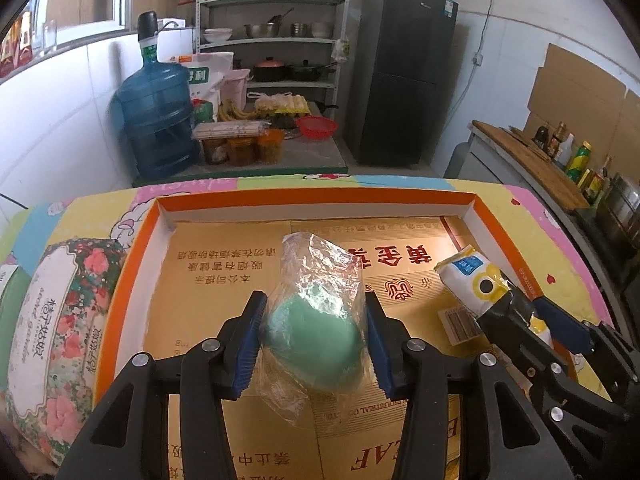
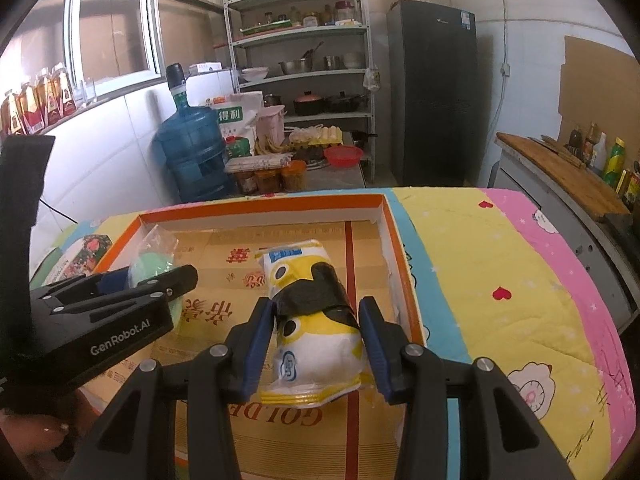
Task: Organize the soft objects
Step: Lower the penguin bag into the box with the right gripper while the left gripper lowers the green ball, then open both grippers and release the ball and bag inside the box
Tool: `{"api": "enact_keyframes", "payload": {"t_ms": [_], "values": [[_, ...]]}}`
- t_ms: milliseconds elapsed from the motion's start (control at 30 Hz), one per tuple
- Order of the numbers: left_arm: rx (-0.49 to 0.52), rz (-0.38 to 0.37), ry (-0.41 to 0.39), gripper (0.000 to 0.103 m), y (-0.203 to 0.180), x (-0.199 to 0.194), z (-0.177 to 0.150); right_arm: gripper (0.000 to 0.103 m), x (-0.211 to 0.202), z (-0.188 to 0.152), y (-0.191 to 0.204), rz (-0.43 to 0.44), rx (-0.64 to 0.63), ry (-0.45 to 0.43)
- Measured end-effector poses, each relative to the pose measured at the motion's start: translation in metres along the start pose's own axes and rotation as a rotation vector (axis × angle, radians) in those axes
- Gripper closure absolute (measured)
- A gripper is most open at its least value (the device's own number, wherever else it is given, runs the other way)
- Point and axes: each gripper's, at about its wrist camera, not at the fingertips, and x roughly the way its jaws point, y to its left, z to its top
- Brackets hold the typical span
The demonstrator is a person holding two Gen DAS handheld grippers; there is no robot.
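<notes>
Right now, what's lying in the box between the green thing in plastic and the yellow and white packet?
Only bare gold cardboard lining with red print shows between the green ball in plastic and the yellow and white packet, clearest in the left wrist view.

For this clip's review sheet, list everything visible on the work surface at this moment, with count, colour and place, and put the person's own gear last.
Tray: one, orange rim with white walls, on the cloth, lined with gold cardboard.
Bagged sponge: one, green in clear plastic, over the tray's left part, between the left gripper's pads.
Tissue pack: one, white, yellow and black, over the tray's right part, between the right gripper's pads.
Floral pack: one, pink and green flowers, on the cloth left of the tray.
Cloth: one, yellow, pink and blue cartoon print, covering the table.
Left gripper: black with blue pads, closed on the sponge.
Right gripper: same, closed on the tissue pack.
</notes>
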Motion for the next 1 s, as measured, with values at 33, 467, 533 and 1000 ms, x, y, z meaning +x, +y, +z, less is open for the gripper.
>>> {"api": "enact_keyframes", "payload": {"t_ms": [33, 467, 533, 1000], "values": [[0.001, 0.002, 0.003, 0.053, 0.000, 0.000, 0.000, 0.058, 0.001, 0.000, 0.000, -0.002, 0.001, 0.003], [0.046, 0.007, -0.061, 0.028, -0.006, -0.022, 0.000, 0.033, -0.008, -0.001, -0.003, -0.013, 0.010, -0.029], [0.044, -0.011, -0.056, 0.028, -0.006, -0.025, 0.000, 0.033, -0.012, 0.000, -0.004, -0.016, 0.014, -0.034], [0.062, -0.041, -0.139, 0.028, -0.007, -0.071, -0.002, 0.032, -0.063, 0.003, -0.006, -0.038, 0.041, -0.120]]}}
